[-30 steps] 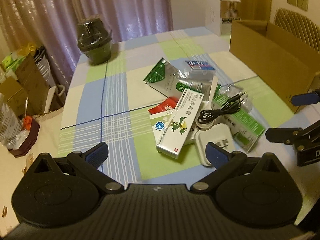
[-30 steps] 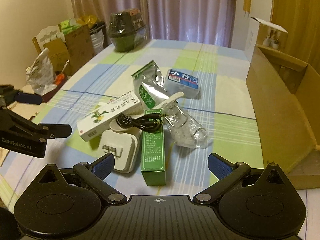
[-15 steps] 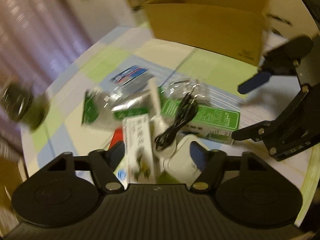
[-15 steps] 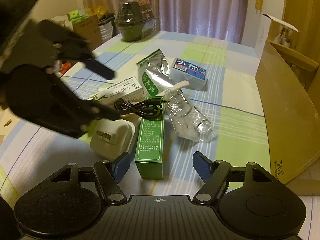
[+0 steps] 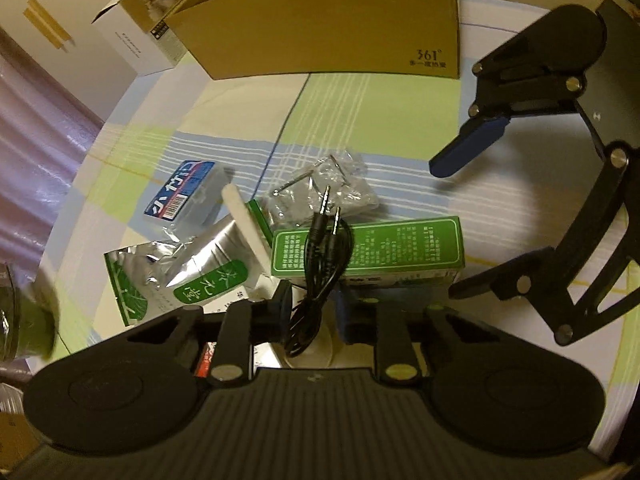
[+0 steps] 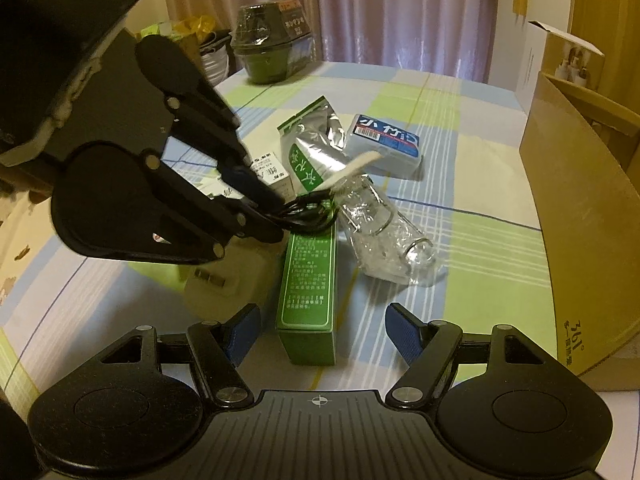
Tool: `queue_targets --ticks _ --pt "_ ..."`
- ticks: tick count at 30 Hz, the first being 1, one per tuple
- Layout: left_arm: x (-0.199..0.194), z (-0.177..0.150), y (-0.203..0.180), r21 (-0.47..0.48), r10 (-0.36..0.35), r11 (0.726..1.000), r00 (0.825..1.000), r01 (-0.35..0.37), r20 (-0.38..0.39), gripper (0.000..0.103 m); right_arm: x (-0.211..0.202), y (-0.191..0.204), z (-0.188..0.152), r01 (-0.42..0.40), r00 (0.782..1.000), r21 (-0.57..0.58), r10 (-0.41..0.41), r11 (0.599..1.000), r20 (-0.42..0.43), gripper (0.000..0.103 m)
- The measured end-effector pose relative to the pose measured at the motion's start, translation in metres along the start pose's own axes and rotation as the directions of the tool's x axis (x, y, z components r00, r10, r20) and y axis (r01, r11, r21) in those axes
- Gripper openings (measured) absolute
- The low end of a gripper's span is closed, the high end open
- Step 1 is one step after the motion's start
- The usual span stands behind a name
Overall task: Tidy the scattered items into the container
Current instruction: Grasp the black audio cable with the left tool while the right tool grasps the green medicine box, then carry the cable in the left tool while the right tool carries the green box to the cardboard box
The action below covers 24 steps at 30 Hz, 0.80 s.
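Left gripper [image 5: 310, 312] closing — fingers pinch black audio cable [image 5: 320, 264] on green box [image 6: 310, 280]; right gripper [image 6: 320, 332] fingers released.

Right wrist view, pile mid-table [image 6: 460, 128]. Long carton [image 6: 310, 276] at centre, pointing 12. Coiled cable [image 6: 308, 216] lies on its far end, left gripper [image 6: 276, 210] closing on it from 9. Charger plug [image 6: 228, 276] touching carton's 9 side. Clear plastic bag [image 6: 386, 236] at 2, just beside carton. Foil pouch [image 6: 316, 148] behind at 12, a flat stick [image 6: 352, 168] across it. Soap pack [image 6: 386, 146] at 1, behind bag. Cardboard box [image 6: 580, 216] at 3, well apart. Wrapped bowl [image 6: 268, 46] far at 11. Right gripper [image 6: 320, 338] at 6, straddling carton's near end, not touching.
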<state>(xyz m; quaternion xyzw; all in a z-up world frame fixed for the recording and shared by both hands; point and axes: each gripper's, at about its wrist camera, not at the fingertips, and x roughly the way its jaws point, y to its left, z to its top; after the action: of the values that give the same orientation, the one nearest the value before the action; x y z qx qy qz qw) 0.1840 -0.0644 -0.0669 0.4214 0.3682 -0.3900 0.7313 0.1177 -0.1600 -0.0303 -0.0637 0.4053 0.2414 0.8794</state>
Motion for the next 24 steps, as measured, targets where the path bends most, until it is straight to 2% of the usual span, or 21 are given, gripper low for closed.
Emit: queue_targets --ticks 1,2,3,6,9,14,17,19,24 --pt "0.0 0.0 0.001 -0.009 -0.002 1.0 1.0 0.002 -0.001 0.013 0.001 0.0 0.001 0.001 1.0 0.001 -0.001 1.0 0.003 0.076" --pt "-0.001 -0.001 0.003 -0.028 -0.005 1.0 1.0 0.005 0.003 0.011 0.002 -0.001 0.003 0.003 1.0 0.003 -0.003 1.0 0.005 0.071" --pt "-0.004 -0.002 0.005 -0.056 -0.009 0.998 1.0 0.01 0.013 0.01 0.002 -0.001 0.004 0.002 1.0 0.003 -0.002 1.0 0.004 0.06" --pt "-0.017 -0.005 0.014 -0.171 0.003 0.985 0.999 0.006 0.054 0.01 0.007 -0.001 0.008 0.006 1.0 0.004 -0.006 1.0 0.001 0.059" --pt "-0.028 -0.013 0.021 -0.285 0.011 0.958 0.996 0.015 0.089 0.01 0.013 0.001 0.011 0.012 1.0 0.001 -0.012 1.0 -0.001 0.059" --pt "-0.037 -0.028 0.022 -0.378 0.045 0.926 0.996 -0.01 0.082 0.01 0.028 0.004 0.02 0.018 0.999 -0.006 -0.018 1.0 -0.029 0.059" --pt "-0.045 -0.034 0.027 -0.441 0.063 0.897 0.995 -0.02 0.083 0.01 0.036 0.008 0.024 0.026 0.998 -0.029 -0.027 0.999 -0.055 0.036" --pt "-0.052 -0.038 0.026 -0.475 0.072 0.879 0.994 -0.023 0.084 0.01 0.038 0.01 0.024 0.036 0.997 -0.038 -0.039 0.999 -0.065 0.034" --pt "-0.061 -0.041 0.022 -0.512 0.087 0.859 0.993 -0.035 0.078 0.01 0.026 0.011 0.021 0.036 0.998 -0.052 -0.039 0.998 -0.058 0.033"
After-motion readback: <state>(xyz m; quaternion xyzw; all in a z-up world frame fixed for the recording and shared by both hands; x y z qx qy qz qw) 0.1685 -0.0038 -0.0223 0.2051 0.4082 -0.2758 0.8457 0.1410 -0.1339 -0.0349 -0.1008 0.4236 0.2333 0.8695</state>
